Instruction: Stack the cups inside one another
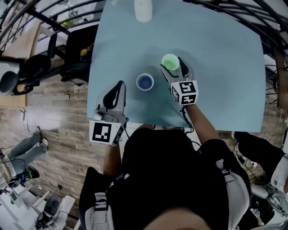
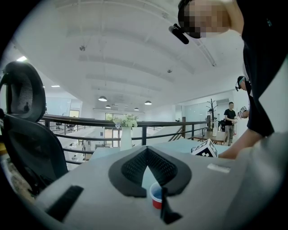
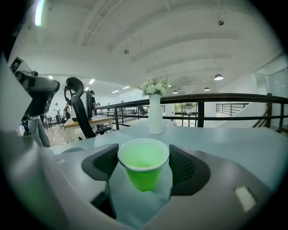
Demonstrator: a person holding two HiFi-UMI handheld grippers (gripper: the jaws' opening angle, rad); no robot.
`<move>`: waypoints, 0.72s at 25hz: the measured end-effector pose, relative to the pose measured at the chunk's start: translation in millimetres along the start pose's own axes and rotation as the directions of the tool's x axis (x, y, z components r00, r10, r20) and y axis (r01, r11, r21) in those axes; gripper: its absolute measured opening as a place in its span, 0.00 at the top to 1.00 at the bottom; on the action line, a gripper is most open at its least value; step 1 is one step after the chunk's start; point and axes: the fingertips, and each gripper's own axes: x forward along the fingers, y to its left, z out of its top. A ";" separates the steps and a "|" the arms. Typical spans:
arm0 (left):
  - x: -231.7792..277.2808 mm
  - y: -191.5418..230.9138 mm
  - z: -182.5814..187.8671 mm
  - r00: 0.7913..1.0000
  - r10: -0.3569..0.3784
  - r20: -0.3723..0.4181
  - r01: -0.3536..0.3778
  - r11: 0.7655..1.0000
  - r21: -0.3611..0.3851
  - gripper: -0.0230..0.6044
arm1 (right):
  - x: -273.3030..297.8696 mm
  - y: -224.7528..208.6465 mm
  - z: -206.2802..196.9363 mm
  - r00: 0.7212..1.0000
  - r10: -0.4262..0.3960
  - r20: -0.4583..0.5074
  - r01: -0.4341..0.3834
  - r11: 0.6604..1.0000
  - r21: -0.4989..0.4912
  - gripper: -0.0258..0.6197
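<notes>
Green cup (image 3: 144,168) stands upright on the table, between the jaws of the right gripper (image 1: 171,64), right of centre in the head view. The jaws are spread wide, one pad on each side of the rim. The left pad looks to be right at the rim, a thin gap shows at the right pad, and the rim is round, so the cup is not squeezed.

Lower left, the left gripper (image 1: 120,84) is over the table's near edge, tips together, holding nothing. A blue cup (image 1: 145,82), red outside, stands upright just right of those tips, apart from them and near the green cup without touching it.

The pale blue table (image 1: 225,67) carries a white vase (image 1: 143,10) at the frame's top edge. A black chair (image 1: 27,72) and wooden floor (image 1: 58,121) fill the left.
</notes>
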 end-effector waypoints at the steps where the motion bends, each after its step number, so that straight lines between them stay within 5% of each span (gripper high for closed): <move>1: -0.3 -1.9 0.9 1.000 -0.002 0.004 0.002 1.000 0.000 0.99 | -3.0 1.0 2.7 1.000 0.002 0.005 -0.002 1.000 -0.003 0.40; 18: -23.0 -10.8 6.9 0.998 0.017 0.057 -0.016 1.000 -0.023 0.99 | -49.5 51.6 58.1 0.988 0.110 0.112 -0.108 0.994 -0.019 0.40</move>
